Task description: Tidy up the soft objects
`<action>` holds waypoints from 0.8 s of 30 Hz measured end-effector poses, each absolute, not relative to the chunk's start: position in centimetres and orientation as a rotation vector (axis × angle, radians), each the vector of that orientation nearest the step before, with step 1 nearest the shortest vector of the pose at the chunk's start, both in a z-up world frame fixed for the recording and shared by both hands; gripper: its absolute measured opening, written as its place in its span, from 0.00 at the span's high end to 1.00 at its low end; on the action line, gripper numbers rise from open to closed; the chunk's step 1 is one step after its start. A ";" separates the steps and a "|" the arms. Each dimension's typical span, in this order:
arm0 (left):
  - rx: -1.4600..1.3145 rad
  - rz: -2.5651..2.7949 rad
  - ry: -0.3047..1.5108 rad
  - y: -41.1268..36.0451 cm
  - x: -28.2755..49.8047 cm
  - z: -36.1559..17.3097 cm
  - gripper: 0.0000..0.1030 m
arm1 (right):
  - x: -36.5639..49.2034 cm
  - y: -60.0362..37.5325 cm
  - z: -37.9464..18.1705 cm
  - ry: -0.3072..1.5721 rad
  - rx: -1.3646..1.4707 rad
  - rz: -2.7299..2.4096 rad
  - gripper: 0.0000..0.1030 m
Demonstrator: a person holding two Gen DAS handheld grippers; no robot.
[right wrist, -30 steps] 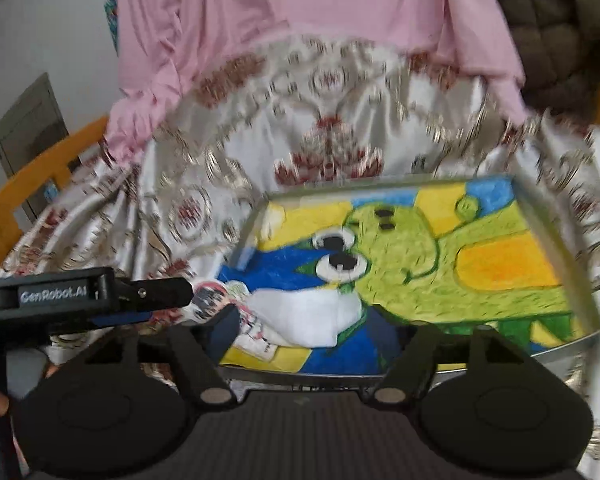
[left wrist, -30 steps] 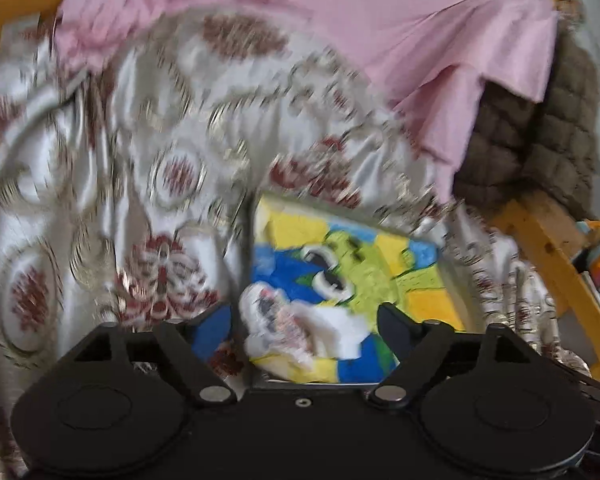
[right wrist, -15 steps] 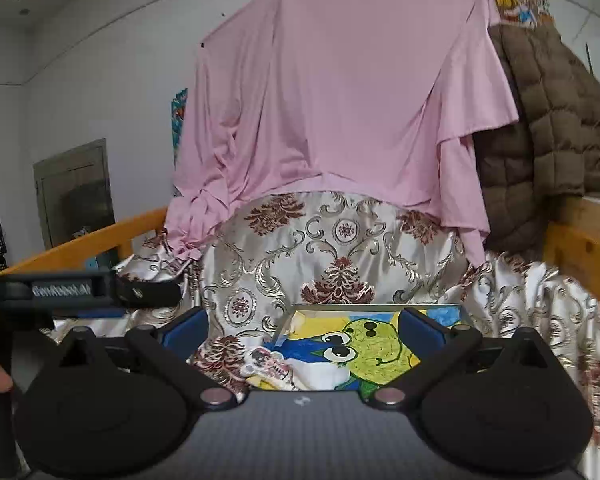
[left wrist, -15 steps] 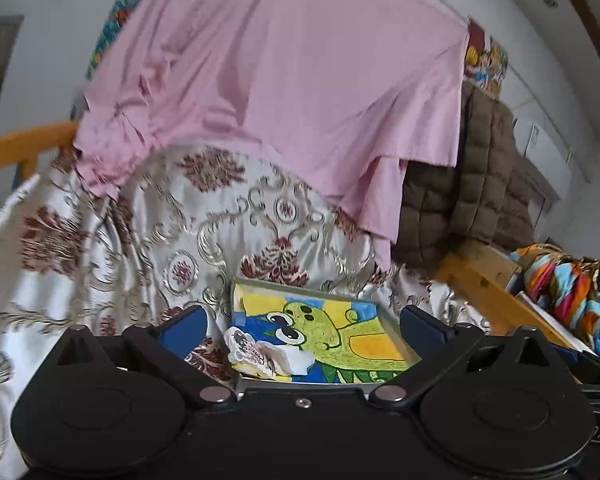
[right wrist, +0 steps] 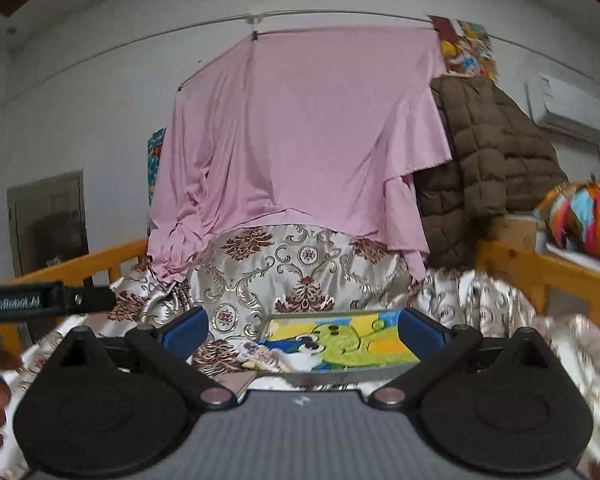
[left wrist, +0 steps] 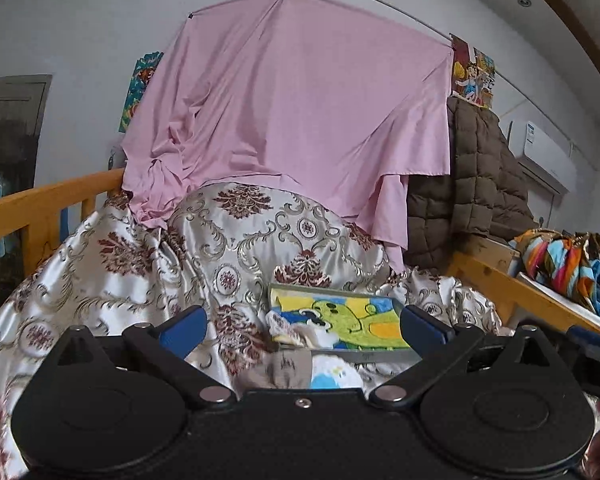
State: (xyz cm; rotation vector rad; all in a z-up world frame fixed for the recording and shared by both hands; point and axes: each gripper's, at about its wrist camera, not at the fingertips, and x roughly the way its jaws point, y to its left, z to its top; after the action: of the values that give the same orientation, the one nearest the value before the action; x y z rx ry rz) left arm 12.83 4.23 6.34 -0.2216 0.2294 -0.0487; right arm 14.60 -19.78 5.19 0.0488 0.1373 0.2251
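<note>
Left hand-held gripper (left wrist: 300,326): jaws spread wide with nothing between the blue pads; they have just been opening.
Right hand-held gripper (right wrist: 302,326): jaws likewise wide apart and empty, also just been opening.
Tray (left wrist: 380,356): straight ahead of both grippers, lying on the satin cover, its floor painted with a green cartoon creature on yellow and blue; in each wrist view it sits framed between the fingers but beyond them, touched by neither.
Sock (left wrist: 290,328): a small white patterned soft thing, at the tray's left end as seen from the left gripper, draped over that end; in the right view (right wrist: 260,354) it shows at the same corner, ahead and slightly left of centre.
Second soft piece (left wrist: 332,370): white with a blue patch, lying just this side of the tray, close under the left gripper's body; what it is cannot be told.
Cover (left wrist: 140,264): silver satin with maroon medallions, heaped ahead of the grippers and spreading to the left.
Pink sheet (left wrist: 292,112): hanging well beyond the tray from a line on the wall.
Brown quilted coat (right wrist: 488,152): hanging ahead and to the right.
Wooden rail (left wrist: 40,204): off to the left.
Colourful cloth bundle (left wrist: 560,260): far right, past the right-hand rail.
</note>
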 end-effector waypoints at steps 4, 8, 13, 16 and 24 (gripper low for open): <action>-0.202 -0.017 0.208 4.1 10.7 5.9 0.01 | 11.9 -20.3 4.5 0.084 0.096 0.176 0.00; -0.189 -0.025 0.189 3.7 9.1 5.8 0.01 | 10.3 -20.8 3.9 0.076 0.109 0.150 0.00; -0.166 -0.038 0.196 3.2 7.4 5.1 0.01 | 8.7 -20.8 3.3 0.085 0.097 0.141 0.00; -0.152 -0.042 0.209 3.0 7.0 4.8 0.01 | 7.8 -20.7 2.9 0.089 0.089 0.137 0.00; -0.146 -0.058 0.237 2.5 5.9 4.0 0.01 | 5.8 -20.5 1.7 0.081 0.070 0.098 0.00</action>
State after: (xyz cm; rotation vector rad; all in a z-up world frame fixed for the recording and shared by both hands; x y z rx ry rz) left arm 5.89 2.48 4.00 -0.1462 0.2371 -0.0583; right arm 5.80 -20.45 1.74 0.0697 0.0807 0.0976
